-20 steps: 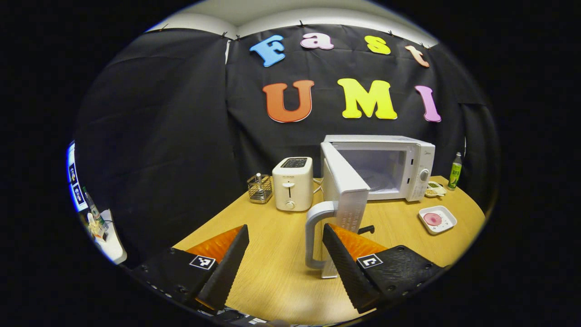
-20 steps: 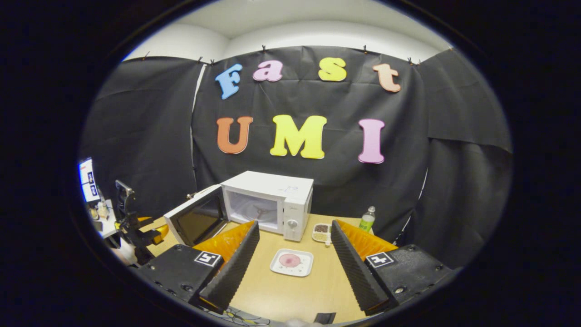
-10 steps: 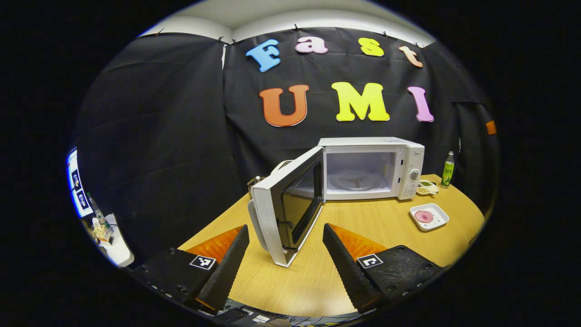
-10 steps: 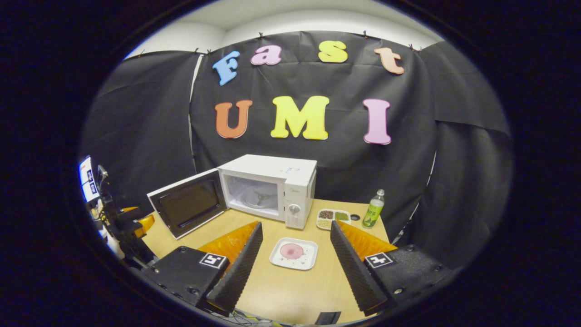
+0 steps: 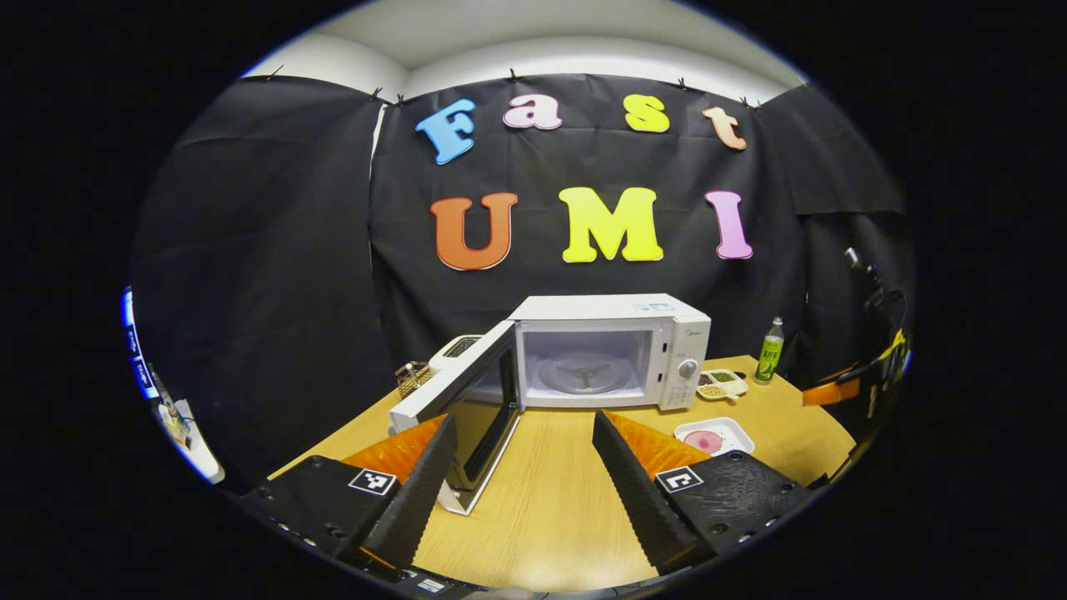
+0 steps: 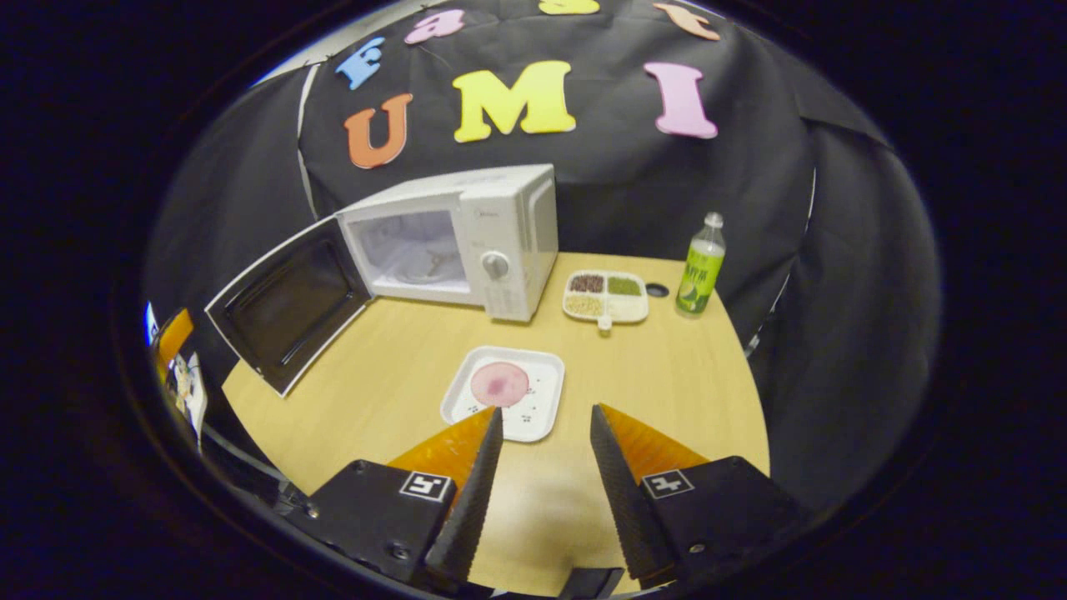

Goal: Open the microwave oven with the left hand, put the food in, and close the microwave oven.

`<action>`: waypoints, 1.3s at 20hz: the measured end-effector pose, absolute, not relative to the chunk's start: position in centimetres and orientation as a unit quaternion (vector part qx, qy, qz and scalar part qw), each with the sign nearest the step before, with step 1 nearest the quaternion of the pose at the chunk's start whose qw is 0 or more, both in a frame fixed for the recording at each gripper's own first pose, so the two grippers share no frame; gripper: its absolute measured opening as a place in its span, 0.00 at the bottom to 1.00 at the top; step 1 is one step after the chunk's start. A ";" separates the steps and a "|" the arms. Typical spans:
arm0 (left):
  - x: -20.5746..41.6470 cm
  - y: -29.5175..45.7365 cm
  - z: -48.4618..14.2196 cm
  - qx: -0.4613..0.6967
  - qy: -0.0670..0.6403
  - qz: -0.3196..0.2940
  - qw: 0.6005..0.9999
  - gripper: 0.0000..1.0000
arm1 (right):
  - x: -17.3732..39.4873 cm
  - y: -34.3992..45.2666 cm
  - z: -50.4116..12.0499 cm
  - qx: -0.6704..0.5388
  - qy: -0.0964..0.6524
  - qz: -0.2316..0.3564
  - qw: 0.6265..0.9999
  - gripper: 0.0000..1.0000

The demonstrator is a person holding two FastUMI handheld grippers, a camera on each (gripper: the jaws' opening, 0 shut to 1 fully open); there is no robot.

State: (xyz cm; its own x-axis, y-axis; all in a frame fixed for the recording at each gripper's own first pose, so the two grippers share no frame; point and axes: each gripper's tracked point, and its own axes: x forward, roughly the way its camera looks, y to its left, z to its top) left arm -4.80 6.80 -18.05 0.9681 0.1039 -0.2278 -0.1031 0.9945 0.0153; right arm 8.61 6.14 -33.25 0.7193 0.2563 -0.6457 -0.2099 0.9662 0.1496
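Microwave oven (image 5: 613,350) first, in the left gripper view: it stands at the back of the wooden table (image 5: 550,508), long side running left to right, its mouth facing the camera. Its door (image 5: 467,408) is swung wide on the left hinge, its outer edge pointing toward the left gripper (image 5: 521,433). That gripper is released, fingers spread wide with nothing between them, hanging above the table in front of the door. A toaster (image 5: 457,348) peeks out behind the door. To the right of the oven lie a divided snack dish (image 5: 721,385), a green bottle (image 5: 770,350) and, nearer, the white plate (image 5: 715,435) with the pink food (image 5: 706,442), partly behind the right finger.

In the right gripper view the oven (image 6: 467,237) sits far left, turned at an angle, its open door (image 6: 288,300) swung out to the left with the dark inner side showing. The square plate (image 6: 533,400) lies flat mid-table, the round slice of food (image 6: 500,384) on it. The right gripper (image 6: 546,421) hovers just above the plate's near edge, fingers apart and holding nothing. The snack dish (image 6: 606,296) and bottle (image 6: 700,267) stand beyond.
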 end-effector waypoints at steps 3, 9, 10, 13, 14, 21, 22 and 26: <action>-3.9 3.9 -16.5 0.010 0.112 0.055 0.992 0.97 | 10.2 6.3 -38.0 0.068 0.412 0.141 0.898 0.63; -2.1 -0.2 -14.0 0.022 0.111 0.066 0.991 0.97 | 13.8 8.1 -43.9 0.102 0.490 0.169 0.849 0.38; -2.0 -0.6 -13.8 0.027 0.112 0.068 0.991 0.97 | 14.2 8.5 -44.8 0.108 0.504 0.171 0.840 0.33; -2.3 -1.0 -13.6 0.045 0.120 0.075 0.989 0.97 | 15.3 9.5 -45.8 0.142 0.526 0.174 0.821 0.28; -2.4 -1.0 -13.5 0.047 0.122 0.079 0.988 0.97 | 15.4 9.6 -45.8 0.146 0.532 0.173 0.816 0.39; -2.5 0.0 -13.8 0.038 0.127 0.088 0.987 0.97 | 16.4 9.7 -46.0 0.163 0.597 0.144 0.772 0.19; -2.3 0.1 -14.0 0.035 0.127 0.085 0.988 0.97 | 16.5 9.6 -46.0 0.166 0.605 0.136 0.767 0.03; -0.8 0.9 -14.4 0.022 0.120 0.057 0.991 0.97 | 16.6 9.4 -46.1 0.167 0.616 0.114 0.762 0.00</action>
State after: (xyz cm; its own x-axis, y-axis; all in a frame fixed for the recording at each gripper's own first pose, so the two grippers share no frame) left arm -0.77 0.93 -14.42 0.9647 0.1186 -0.2353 -0.1082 0.9925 0.0568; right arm 16.65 9.35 -46.06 0.2159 0.3791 -0.8998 0.0325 0.9183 0.3947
